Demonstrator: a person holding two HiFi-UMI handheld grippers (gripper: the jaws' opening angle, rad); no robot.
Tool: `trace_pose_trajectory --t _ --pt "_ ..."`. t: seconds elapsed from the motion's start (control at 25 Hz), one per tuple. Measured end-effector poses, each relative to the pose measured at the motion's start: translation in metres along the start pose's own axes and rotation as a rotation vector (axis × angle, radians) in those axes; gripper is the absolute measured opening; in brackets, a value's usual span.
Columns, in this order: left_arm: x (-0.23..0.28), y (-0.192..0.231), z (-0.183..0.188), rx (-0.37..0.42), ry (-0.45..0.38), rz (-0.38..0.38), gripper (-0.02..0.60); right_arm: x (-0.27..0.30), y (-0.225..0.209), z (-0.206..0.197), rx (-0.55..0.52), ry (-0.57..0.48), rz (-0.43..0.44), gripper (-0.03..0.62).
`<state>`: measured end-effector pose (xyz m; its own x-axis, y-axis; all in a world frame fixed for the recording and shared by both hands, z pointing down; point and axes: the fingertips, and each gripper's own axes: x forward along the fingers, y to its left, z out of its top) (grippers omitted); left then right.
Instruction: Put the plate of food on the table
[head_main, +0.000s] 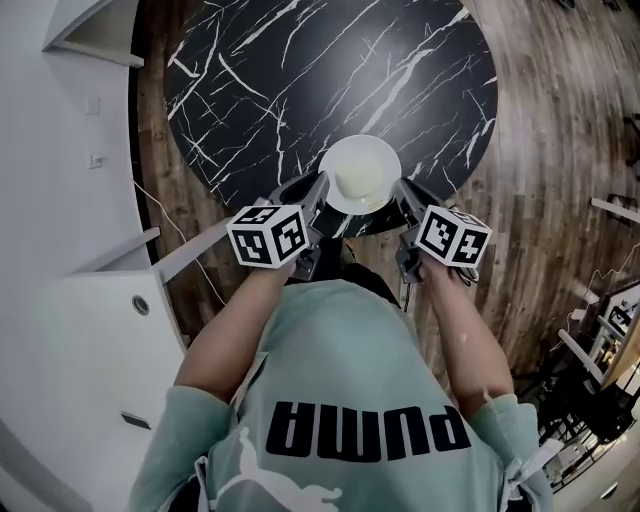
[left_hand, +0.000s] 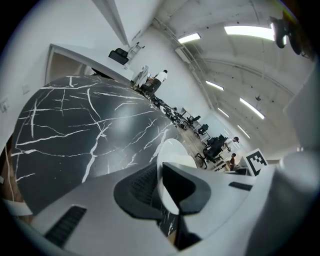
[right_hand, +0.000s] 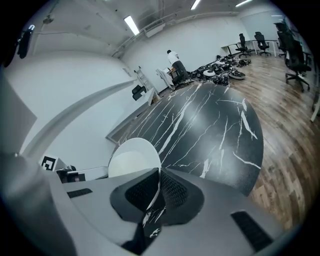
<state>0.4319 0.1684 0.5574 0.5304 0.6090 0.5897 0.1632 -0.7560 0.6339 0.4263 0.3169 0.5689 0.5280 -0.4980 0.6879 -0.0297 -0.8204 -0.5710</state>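
My left gripper (head_main: 312, 198) was at the middle left of the head view. Its jaws were close together, pinching the left rim of the white plate (head_main: 360, 172). In the left gripper view the thin rim ran right between my dark pads (left_hand: 142, 187).

The plate was in the middle of the head view, over the near edge of the round black table (head_main: 300, 80). I could not tell if its bottom touched the table. A pale bit of food (head_main: 357, 182) lay in the plate, too blurry to name.

My right gripper (head_main: 405, 205) was at the middle right. Its jaws were close together too, pinching the right rim. The right gripper view showed that rim squeezed between the pads (right_hand: 176, 192).

I think the plate was hard and stiff, so it would not bend. It looked smooth, so it could slip out of my pads. It could crack if it dropped. It did not look heavy. I think the rim was the best place to hold, one gripper on each side. The plate had to stay flat so the food would not slide off.
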Motion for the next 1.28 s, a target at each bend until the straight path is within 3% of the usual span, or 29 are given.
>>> trace_pose_trajectory --t 0.76,1.28 --pt "0.063 0.037 -0.01 0.043 0.229 -0.036 0.041 0.051 -0.044 0.0 0.049 0.099 -0.179 0.02" --pt "0.072 0.047 -0.027 0.129 0.314 0.002 0.057 0.06 -0.049 0.002 0.011 0.09 -0.233 0.021"
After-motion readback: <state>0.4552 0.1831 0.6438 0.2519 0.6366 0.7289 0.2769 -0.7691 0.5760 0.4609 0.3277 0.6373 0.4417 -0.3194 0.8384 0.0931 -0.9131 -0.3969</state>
